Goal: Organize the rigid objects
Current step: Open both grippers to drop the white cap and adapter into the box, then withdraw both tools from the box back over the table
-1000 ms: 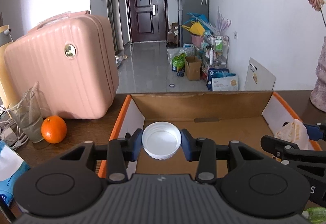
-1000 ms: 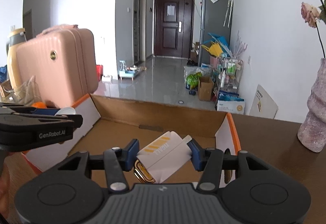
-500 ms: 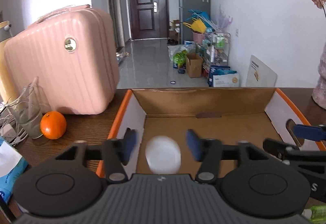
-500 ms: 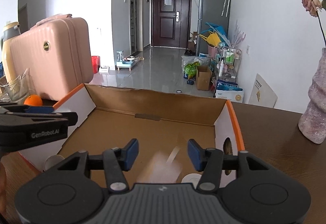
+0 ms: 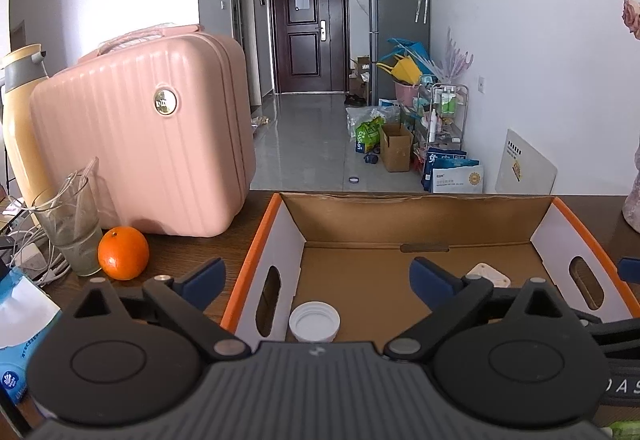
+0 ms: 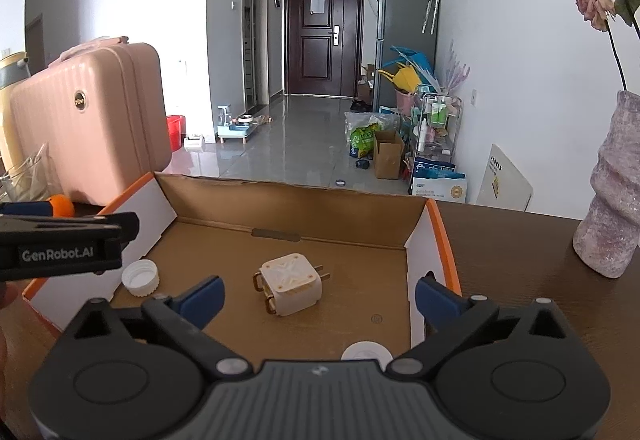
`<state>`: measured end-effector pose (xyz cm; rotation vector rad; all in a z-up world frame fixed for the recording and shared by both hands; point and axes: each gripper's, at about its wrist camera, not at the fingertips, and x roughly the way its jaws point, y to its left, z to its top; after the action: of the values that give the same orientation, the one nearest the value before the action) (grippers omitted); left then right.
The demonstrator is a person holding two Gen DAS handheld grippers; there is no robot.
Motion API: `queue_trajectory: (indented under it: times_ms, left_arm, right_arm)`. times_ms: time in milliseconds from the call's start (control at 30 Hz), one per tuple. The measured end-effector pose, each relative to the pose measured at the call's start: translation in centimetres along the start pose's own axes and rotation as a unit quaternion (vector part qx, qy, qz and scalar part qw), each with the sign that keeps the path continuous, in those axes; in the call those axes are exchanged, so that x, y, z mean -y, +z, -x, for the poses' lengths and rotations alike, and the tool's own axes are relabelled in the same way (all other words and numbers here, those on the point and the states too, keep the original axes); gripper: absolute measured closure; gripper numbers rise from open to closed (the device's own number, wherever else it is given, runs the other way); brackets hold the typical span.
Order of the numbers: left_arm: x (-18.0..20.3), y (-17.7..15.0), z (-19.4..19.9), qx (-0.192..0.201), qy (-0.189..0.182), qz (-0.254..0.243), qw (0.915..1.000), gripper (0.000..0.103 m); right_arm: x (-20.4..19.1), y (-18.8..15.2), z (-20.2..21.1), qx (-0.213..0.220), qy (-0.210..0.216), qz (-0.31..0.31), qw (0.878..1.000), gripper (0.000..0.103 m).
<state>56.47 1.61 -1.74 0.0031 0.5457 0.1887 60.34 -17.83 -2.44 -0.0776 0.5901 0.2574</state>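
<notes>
Both my claws, left claw (image 5: 316,274) and right claw (image 6: 318,294), hang spread and empty over the box (image 6: 434,236). The cap (image 5: 314,321) lies near its left wall, the plug (image 6: 290,284) mid-floor. I judge this drop-off done; next calls for fetching another item from the worktop (image 6: 520,280).
</notes>
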Motion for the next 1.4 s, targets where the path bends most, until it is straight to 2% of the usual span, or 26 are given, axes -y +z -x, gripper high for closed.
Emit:
queue_trajectory:
  times_ms: [300, 667, 933, 1400]
  left_arm:
    - [-0.6, 0.2, 0.8, 0.002, -0.006, 0.011, 0.9999, 0.0]
    - [-1.5, 0.0, 4.5, 0.026, -0.014, 0.019, 0.9994, 0.0]
    - [-2.7, -1.1, 7.5, 0.04, -0.016, 0.019, 0.9989, 0.0]
    - [-4.8, -3.6, 12.5, 0.043, -0.021, 0.017, 0.9987, 0.0]
  right_arm:
    - [0.4, 0.2, 1.5, 0.015, 0.0, -0.001, 1.0, 0.0]
    - [0.8, -0.2, 5.4, 0.052, 0.001, 0.007, 0.999, 0.0]
    - [1.2, -2.0, 8.7, 0.073, -0.002, 0.008, 0.997, 0.0]
    - [1.3, -5.6, 13.9, 0.077, -0.013, 0.007, 0.997, 0.0]
